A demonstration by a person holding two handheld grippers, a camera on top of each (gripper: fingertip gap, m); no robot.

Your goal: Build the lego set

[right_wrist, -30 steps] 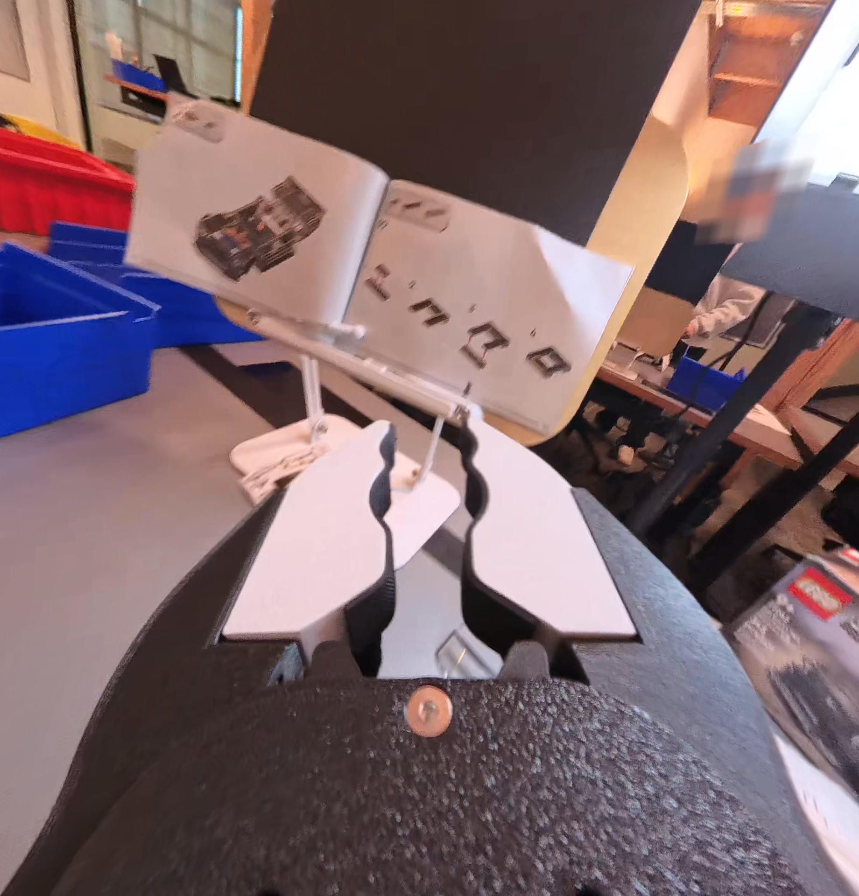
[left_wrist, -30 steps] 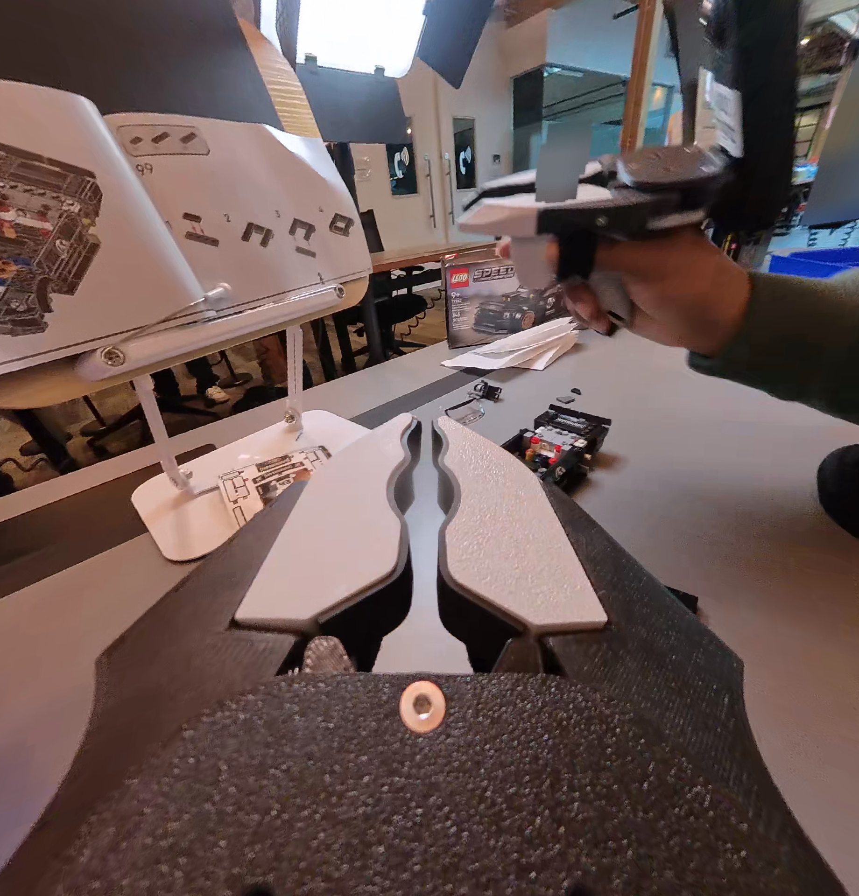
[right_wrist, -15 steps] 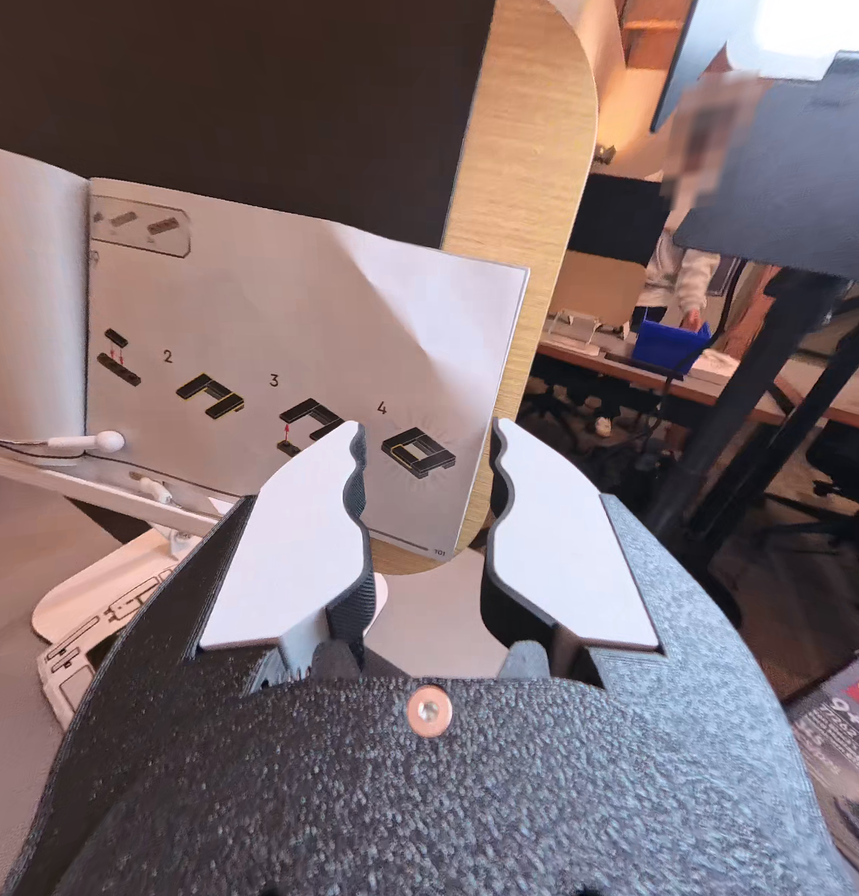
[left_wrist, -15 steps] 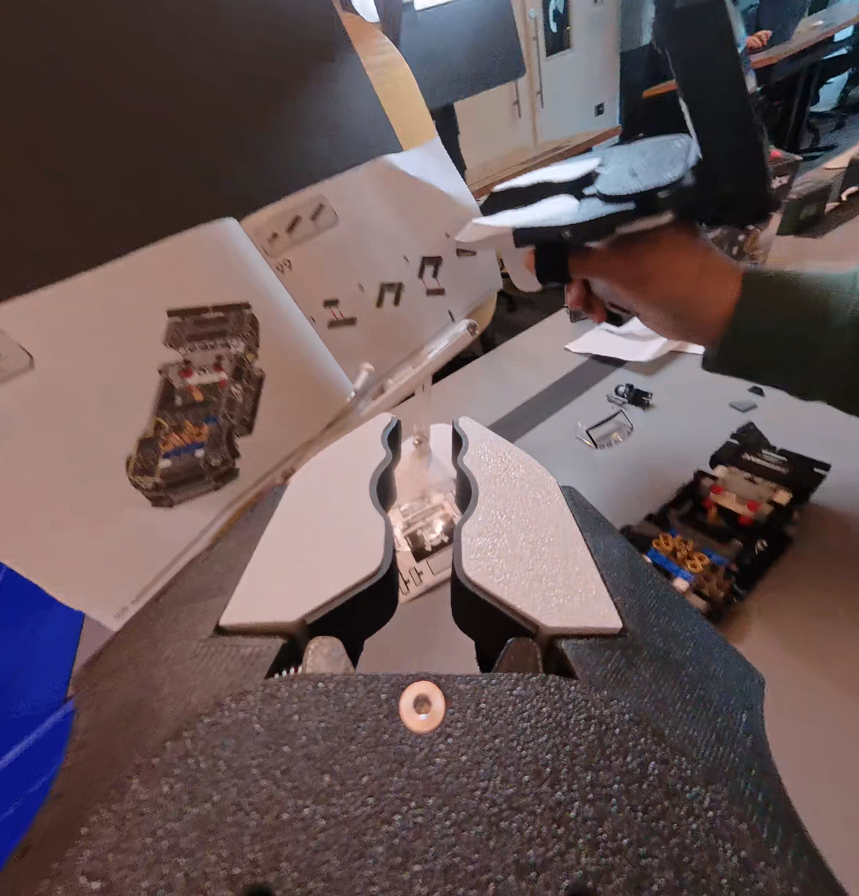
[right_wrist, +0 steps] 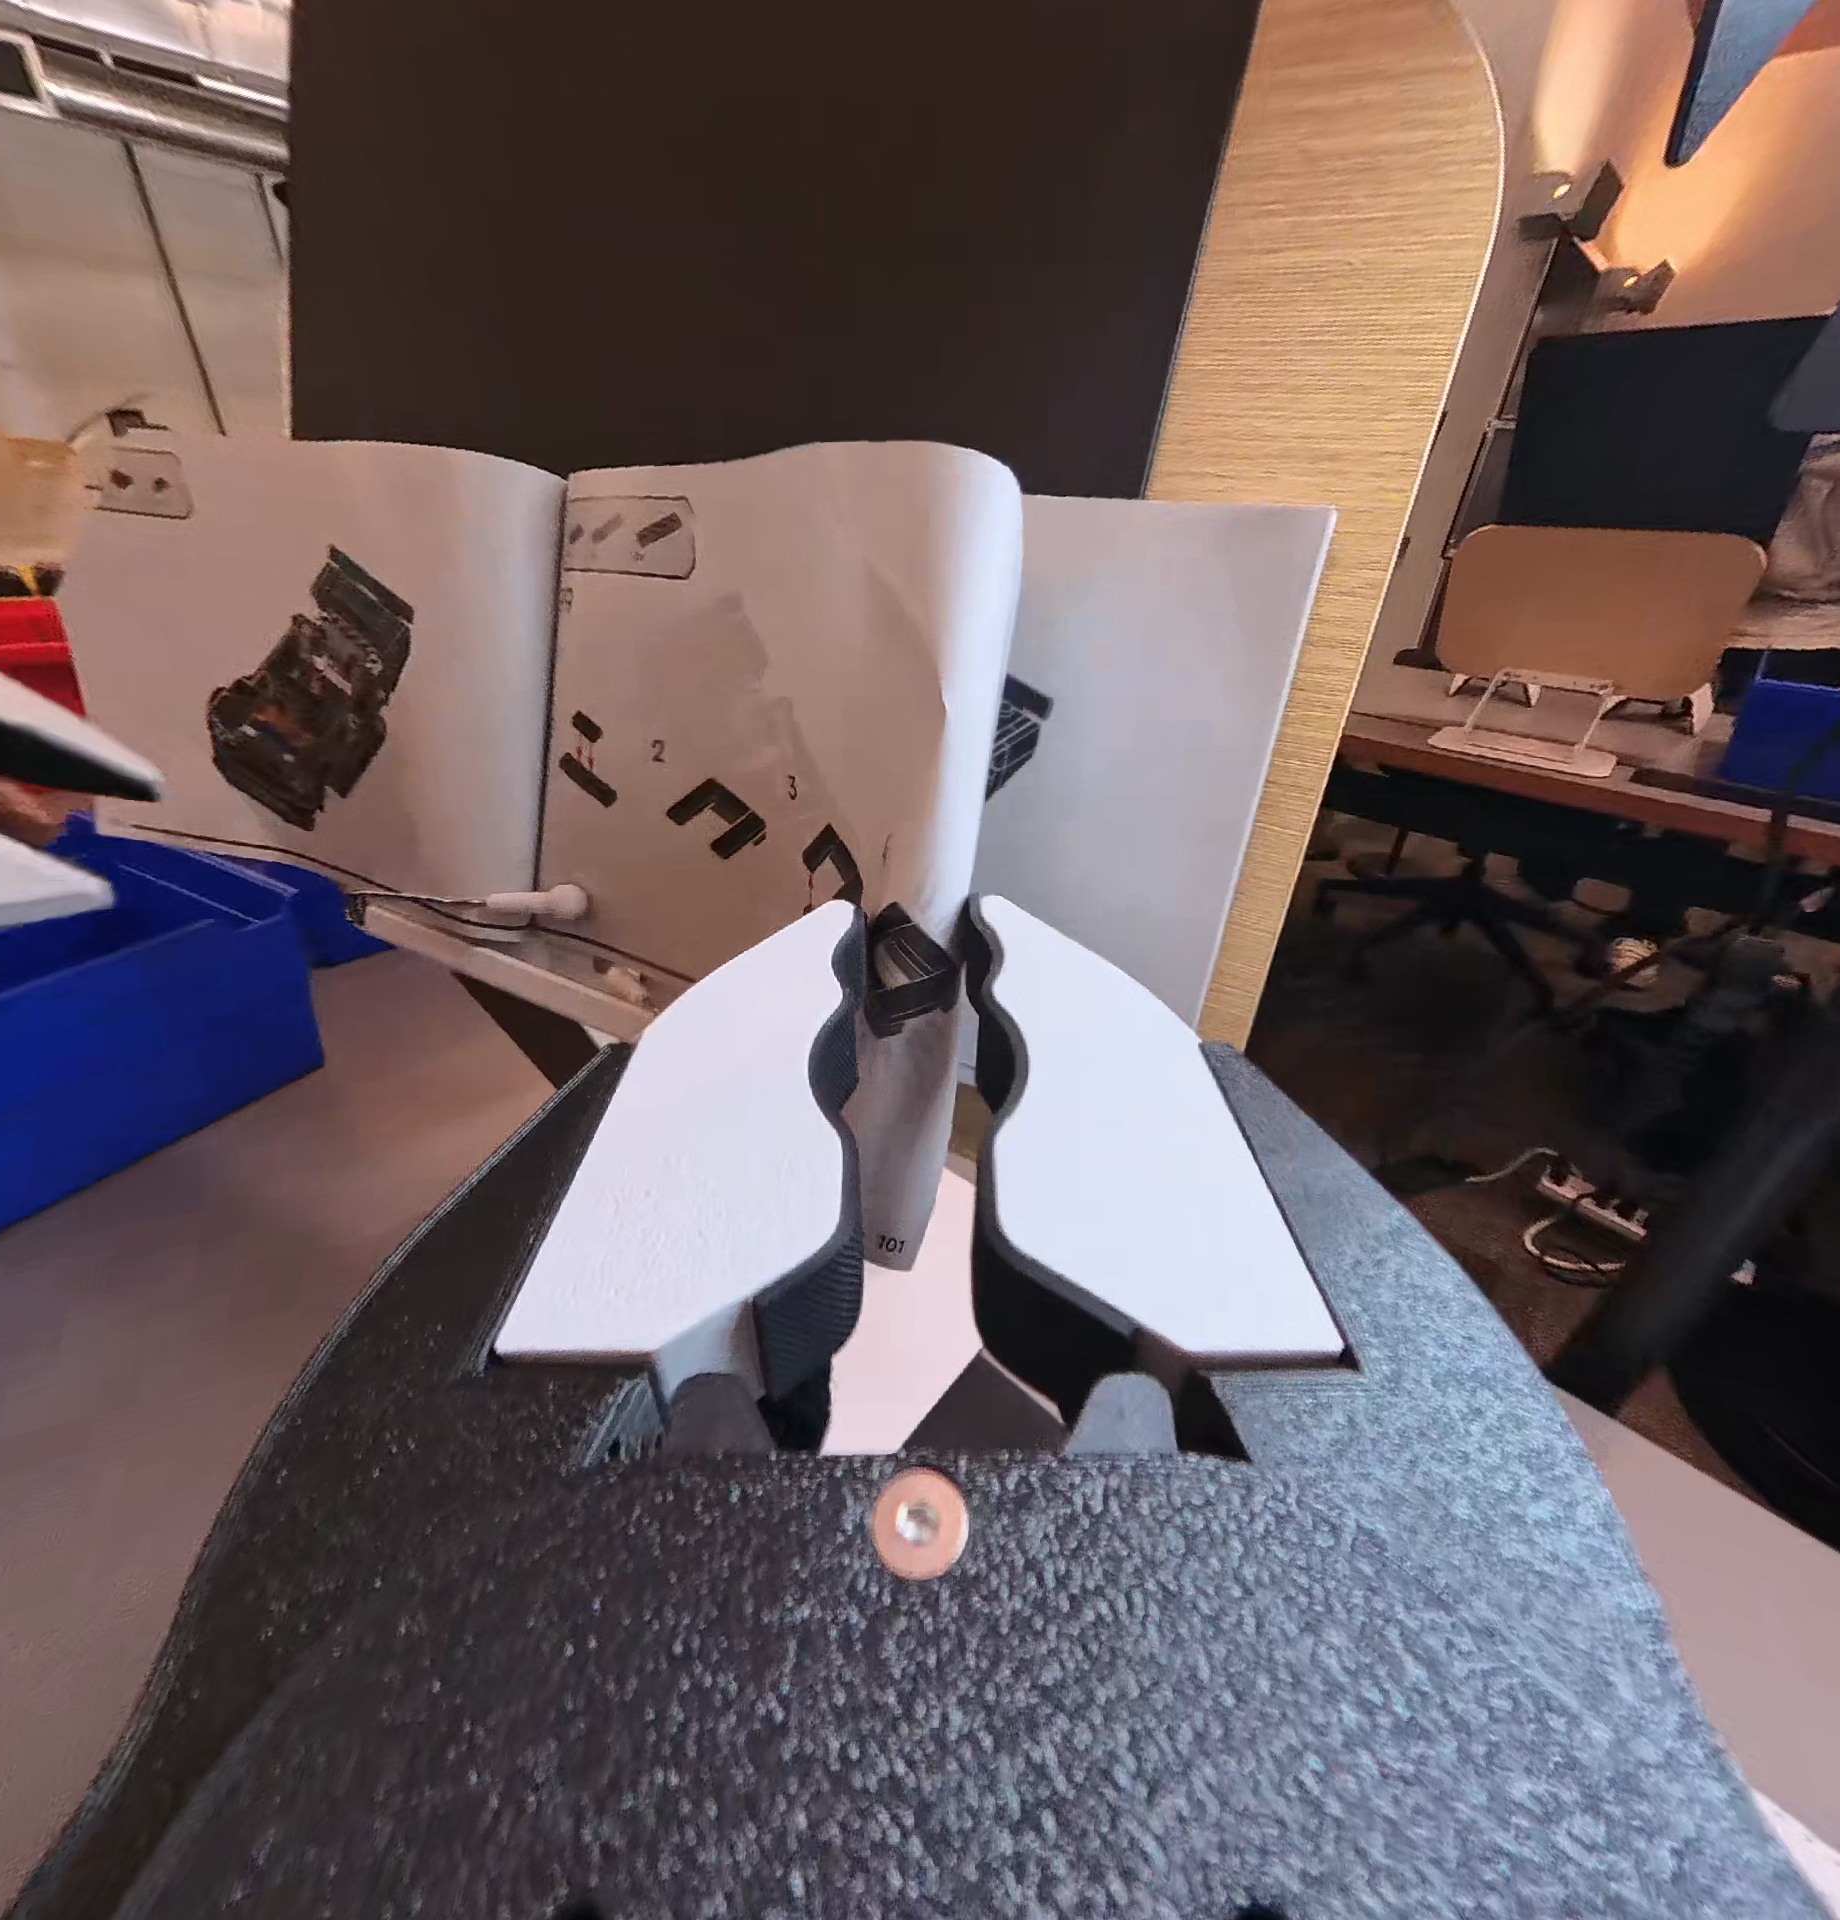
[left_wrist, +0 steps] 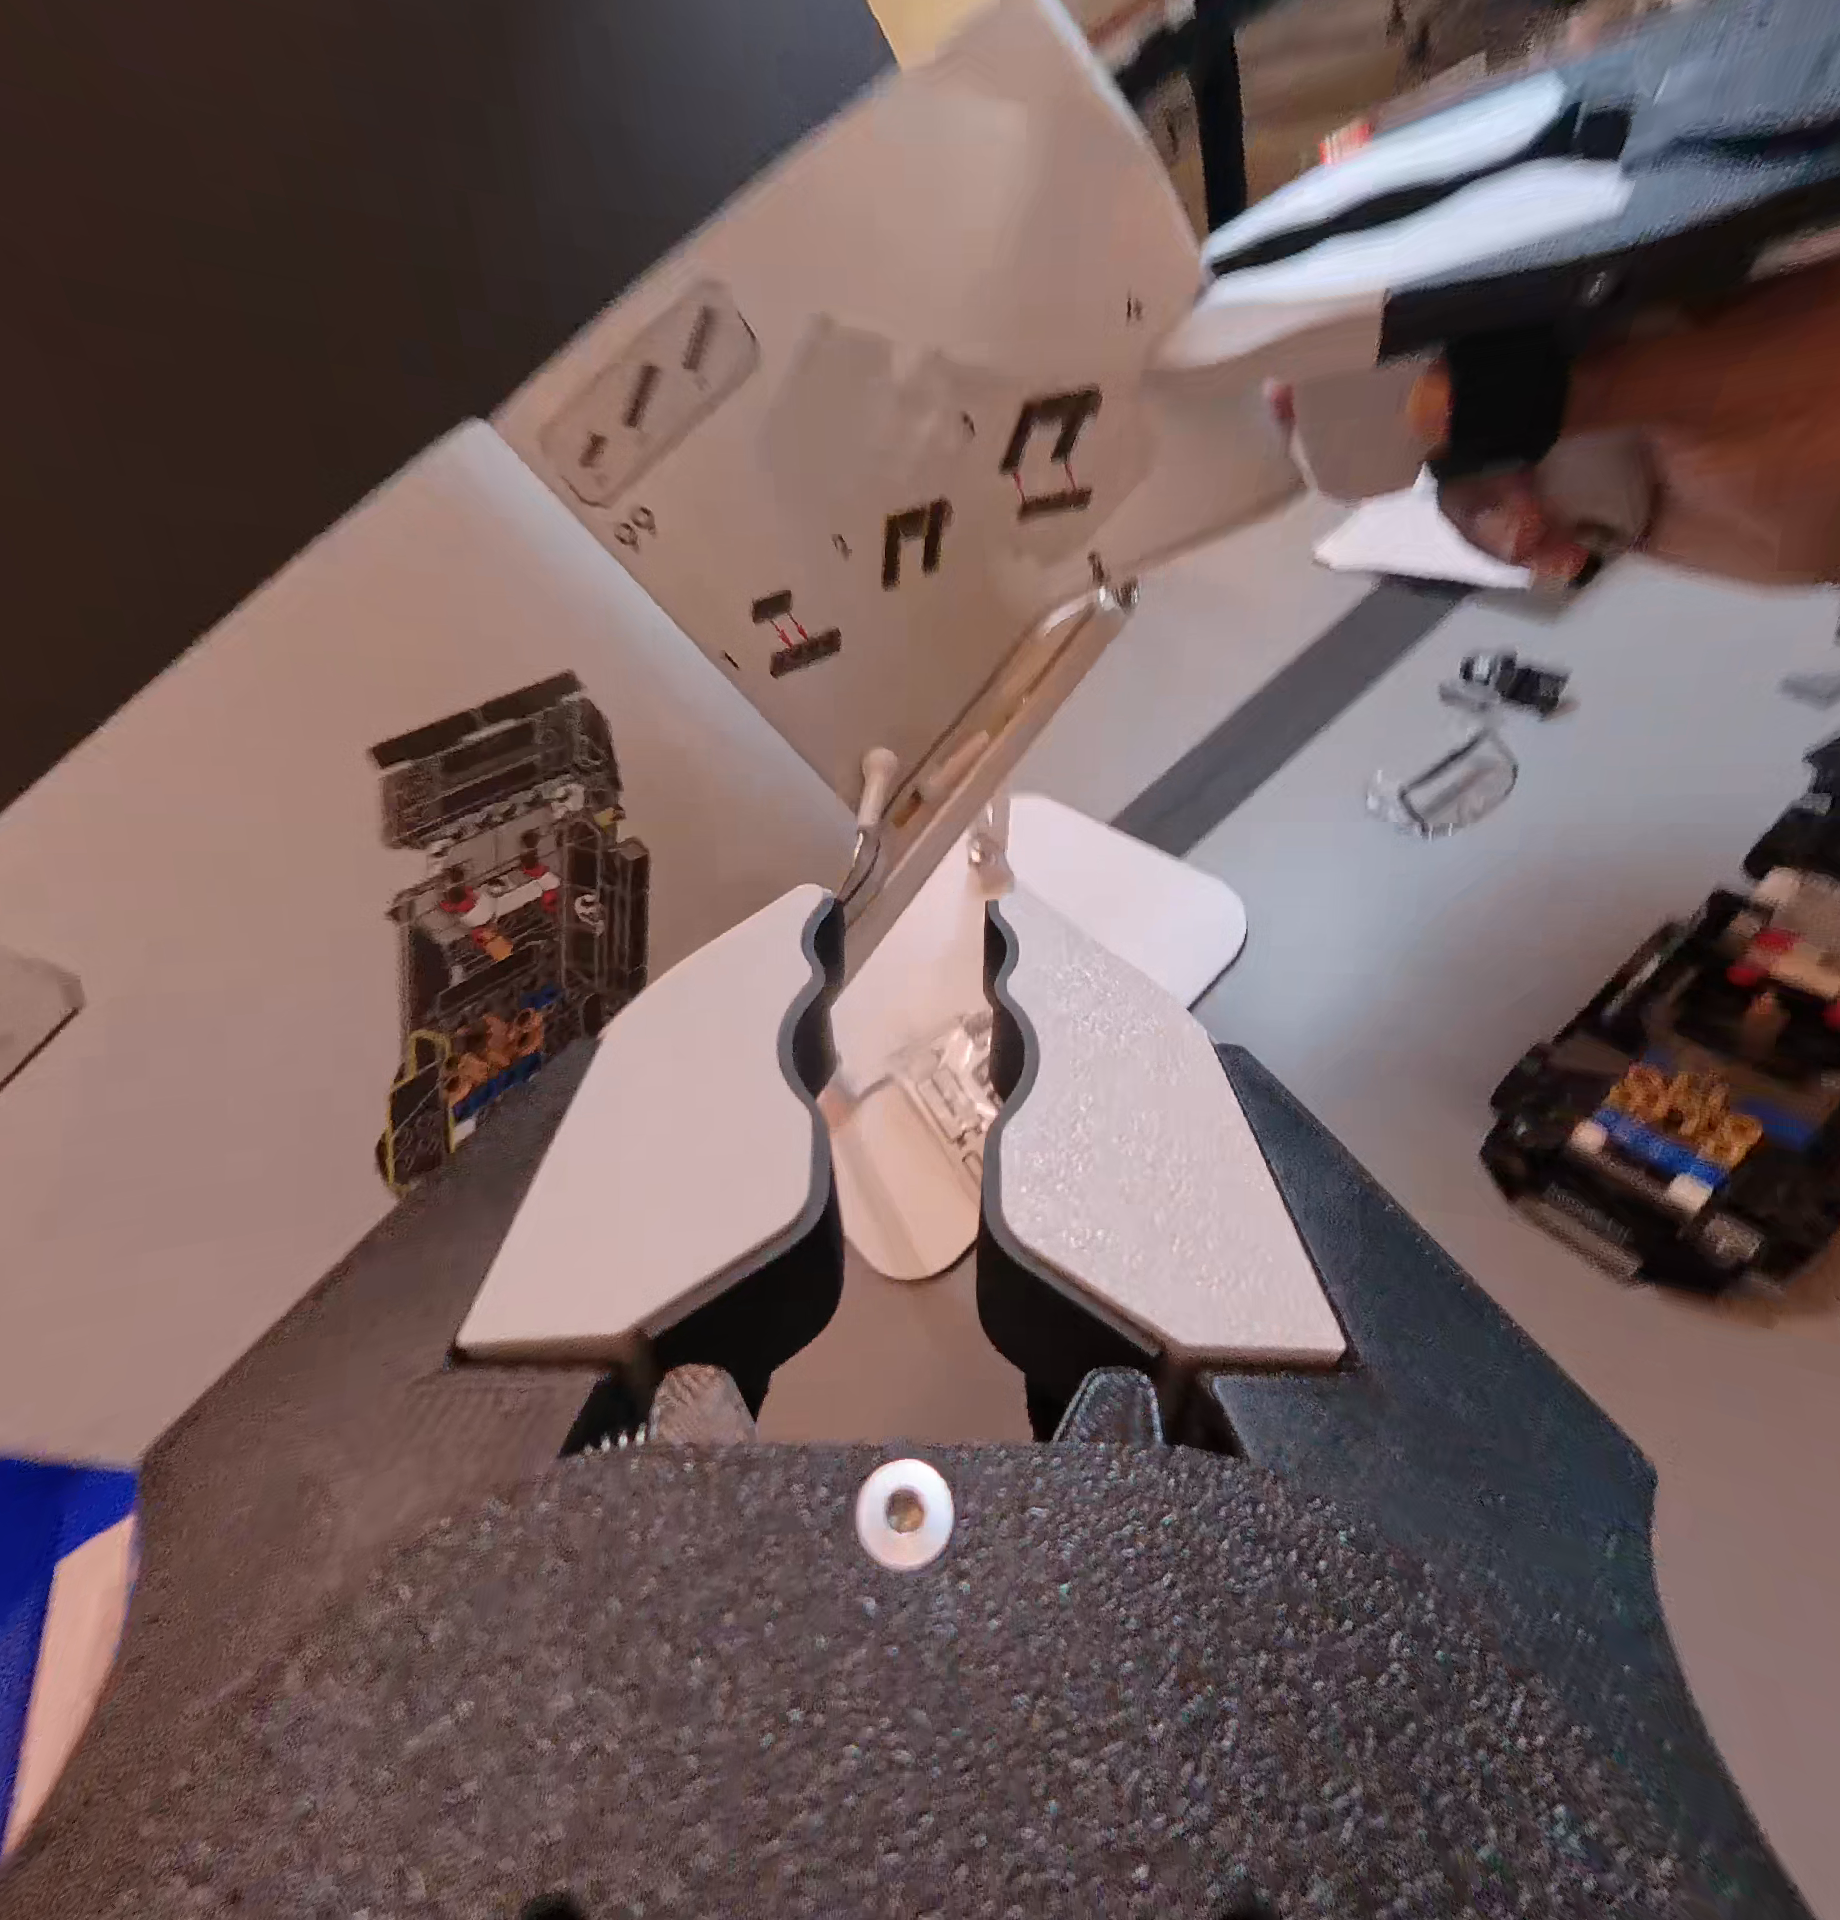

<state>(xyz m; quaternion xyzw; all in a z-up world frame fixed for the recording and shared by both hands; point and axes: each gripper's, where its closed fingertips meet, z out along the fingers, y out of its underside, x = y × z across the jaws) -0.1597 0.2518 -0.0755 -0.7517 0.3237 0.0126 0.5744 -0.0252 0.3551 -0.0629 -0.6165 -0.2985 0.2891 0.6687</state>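
Observation:
The open instruction booklet (left_wrist: 272, 883) rests on a white stand (left_wrist: 1124, 914). My right gripper (right_wrist: 914, 914) is at the right-hand page (right_wrist: 895, 644), which curls up and lies between its narrowly parted fingers. In the left wrist view the right gripper (left_wrist: 1191, 307) is at that page's outer edge, held by a hand. My left gripper (left_wrist: 911, 925) is open and empty, pointing at the stand's ledge; it also shows at the left edge of the right wrist view (right_wrist: 131, 842). The part-built black lego car (left_wrist: 1685, 1101) sits on the grey table to the right.
A clear piece (left_wrist: 1446, 790) and small black pieces (left_wrist: 1513, 681) lie on the table beyond the car, with folded paper sheets (left_wrist: 1415, 540) farther back. A blue bin (right_wrist: 116, 1039) stands left of the stand. A dark panel (right_wrist: 687, 208) rises behind the booklet. The tips of one gripper are about 20 cm away from the tips of the other. The left tips stand about 20 cm off the part-built black lego car (left_wrist: 1685, 1101).
The right gripper moved onto the right-hand page and narrowed around it; the page now curls up off the stand. The left gripper swung left toward the stand and its jaws widened.

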